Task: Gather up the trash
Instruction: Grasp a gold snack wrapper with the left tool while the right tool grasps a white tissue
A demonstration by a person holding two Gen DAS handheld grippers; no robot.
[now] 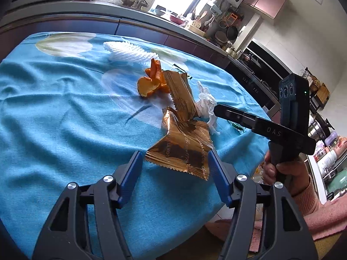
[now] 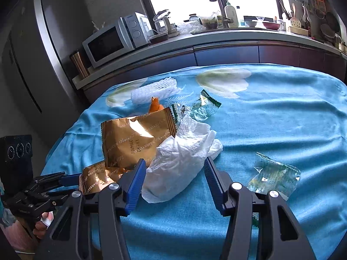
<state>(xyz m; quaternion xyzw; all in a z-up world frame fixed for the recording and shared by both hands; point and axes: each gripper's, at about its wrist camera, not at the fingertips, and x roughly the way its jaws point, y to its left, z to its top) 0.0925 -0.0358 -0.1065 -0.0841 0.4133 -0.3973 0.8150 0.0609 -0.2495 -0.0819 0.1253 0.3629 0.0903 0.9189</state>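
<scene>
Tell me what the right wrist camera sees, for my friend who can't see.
Open blue tongs hover around a crumpled white tissue on a blue tablecloth. Gold wrappers, orange peel and clear wrappers lie nearby.

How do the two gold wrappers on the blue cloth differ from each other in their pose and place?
The near gold wrapper lies low on the blue cloth, between the fingers of the open left claw. The far gold wrapper stands propped up, tilted, beside the orange peel. In the right wrist view, the far one partly covers the near one. Both are shiny, torn open, with zigzag edges.
</scene>
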